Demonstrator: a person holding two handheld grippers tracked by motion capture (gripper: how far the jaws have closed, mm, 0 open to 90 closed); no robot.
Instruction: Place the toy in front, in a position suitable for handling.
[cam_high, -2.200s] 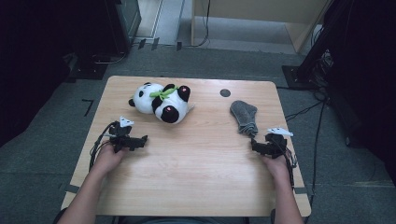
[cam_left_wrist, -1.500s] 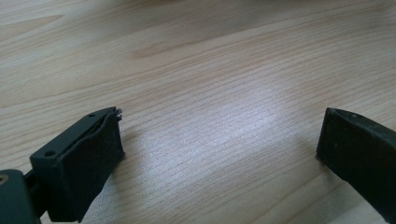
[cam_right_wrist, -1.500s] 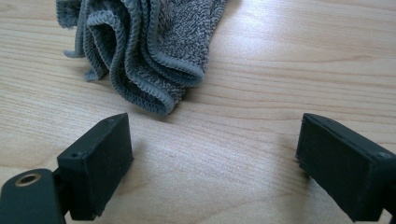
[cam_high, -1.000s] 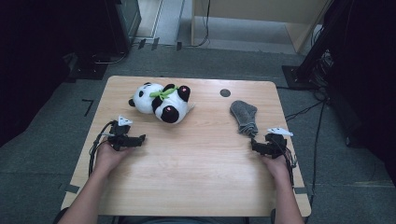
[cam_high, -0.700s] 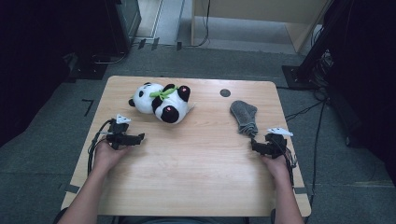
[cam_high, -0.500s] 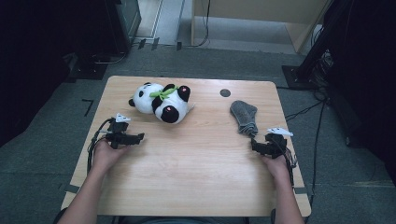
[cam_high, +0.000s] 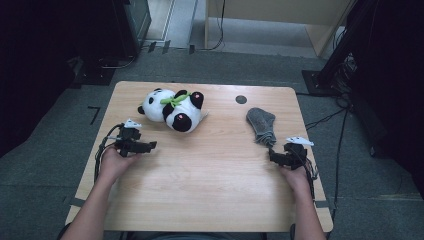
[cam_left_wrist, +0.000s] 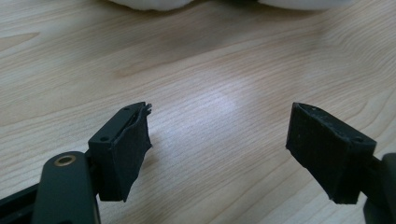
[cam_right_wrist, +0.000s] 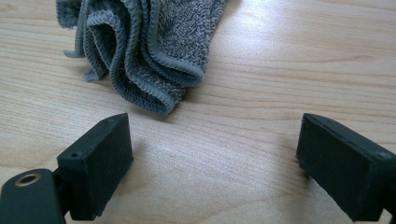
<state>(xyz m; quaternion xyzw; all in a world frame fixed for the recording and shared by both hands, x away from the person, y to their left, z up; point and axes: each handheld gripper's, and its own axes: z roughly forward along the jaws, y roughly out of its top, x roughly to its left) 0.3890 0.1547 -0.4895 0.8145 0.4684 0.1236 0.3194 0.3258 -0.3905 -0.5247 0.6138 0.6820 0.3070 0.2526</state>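
Observation:
A black-and-white plush panda (cam_high: 172, 109) with a green bow lies on its side at the back left of the wooden table (cam_high: 210, 175). A folded grey cloth (cam_high: 262, 125) lies at the right. My left gripper (cam_high: 150, 145) rests on the table in front of the panda, pointing right; it is open and its jaws have just been closing a little with bare wood between the pads (cam_left_wrist: 122, 149). My right gripper (cam_high: 271, 155) sits just short of the cloth's (cam_right_wrist: 144, 51) near end, open, with nothing between its fingers (cam_right_wrist: 100, 161).
A small dark round hole (cam_high: 241, 99) sits near the table's far edge. The table's right edge runs close to my right hand. Cables trail from both grippers. Dark equipment and a wooden cabinet stand on the floor beyond the table.
My left gripper has shifted slightly to the left and toward the front of the table. The right gripper, panda and cloth have kept their places.

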